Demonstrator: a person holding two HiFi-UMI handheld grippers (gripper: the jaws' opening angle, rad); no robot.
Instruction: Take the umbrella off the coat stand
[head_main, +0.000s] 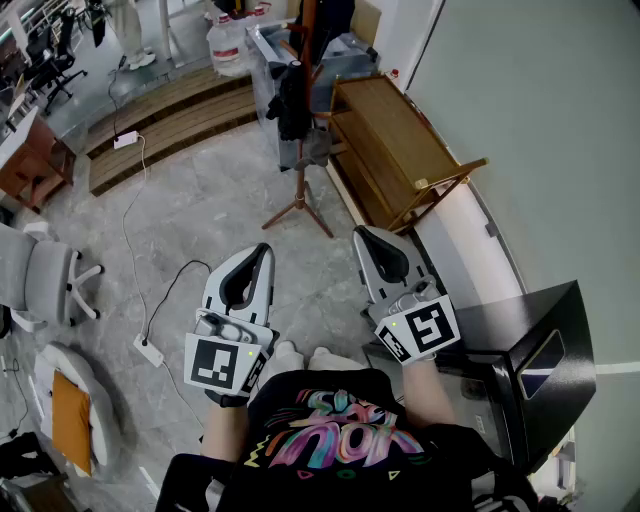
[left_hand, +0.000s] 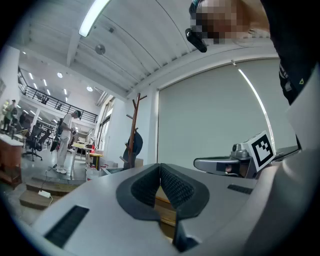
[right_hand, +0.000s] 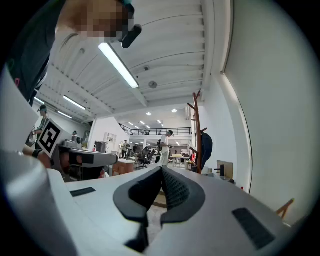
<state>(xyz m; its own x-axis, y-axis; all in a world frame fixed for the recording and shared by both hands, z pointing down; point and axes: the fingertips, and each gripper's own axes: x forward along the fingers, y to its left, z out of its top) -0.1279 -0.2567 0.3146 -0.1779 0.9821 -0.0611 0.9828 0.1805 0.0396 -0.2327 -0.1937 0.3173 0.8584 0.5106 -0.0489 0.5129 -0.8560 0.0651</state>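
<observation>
A wooden coat stand (head_main: 301, 150) rises from the stone floor ahead of me, with a dark folded umbrella (head_main: 291, 100) hanging from its upper pegs. The left gripper view shows the coat stand (left_hand: 134, 127) far off with the umbrella (left_hand: 135, 144) on it; the right gripper view shows the stand (right_hand: 196, 132) and the umbrella (right_hand: 205, 148) too. My left gripper (head_main: 262, 252) and right gripper (head_main: 362, 236) are held level at waist height, well short of the stand. Both are shut with nothing between the jaws.
A wooden bench (head_main: 395, 150) lies against the wall right of the stand. A black cabinet (head_main: 540, 350) is at my right. A cable and power strip (head_main: 148, 348) cross the floor on the left, near grey office chairs (head_main: 40, 280). A person (left_hand: 65, 142) stands far off.
</observation>
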